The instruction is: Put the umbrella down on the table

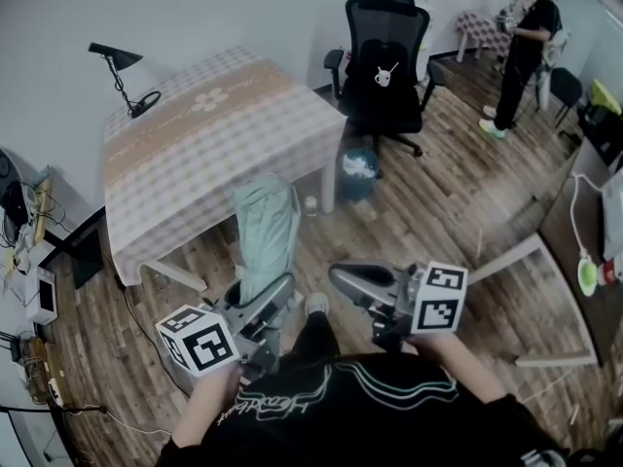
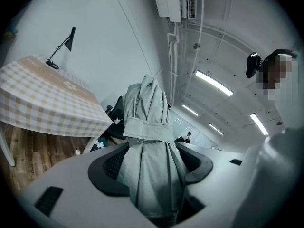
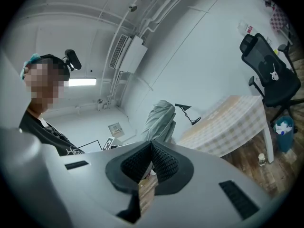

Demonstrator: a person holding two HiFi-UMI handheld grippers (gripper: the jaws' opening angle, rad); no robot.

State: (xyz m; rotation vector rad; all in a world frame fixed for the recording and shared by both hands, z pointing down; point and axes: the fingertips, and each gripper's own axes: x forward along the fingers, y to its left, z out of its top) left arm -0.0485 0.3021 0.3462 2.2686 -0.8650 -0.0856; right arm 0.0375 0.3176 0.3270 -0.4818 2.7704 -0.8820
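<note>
A folded pale green umbrella [image 1: 265,230], bound by its strap, stands upright over the wooden floor in front of the table. My left gripper [image 1: 265,307] is shut on its lower part; in the left gripper view the umbrella [image 2: 149,122] fills the gap between the black pads [image 2: 110,164]. The table [image 1: 209,129] with a checked cloth stands beyond it, with a bare top apart from a lamp. My right gripper [image 1: 343,280] hangs to the right of the umbrella, shut and holding nothing; in the right gripper view its pads [image 3: 164,161] meet at the tips, with the umbrella [image 3: 159,120] behind.
A black desk lamp [image 1: 122,71] stands at the table's far left corner. A black office chair [image 1: 384,76] and a small bin [image 1: 358,171] are right of the table. A person [image 1: 523,47] stands at the back right. Another desk [image 1: 574,222] lies along the right.
</note>
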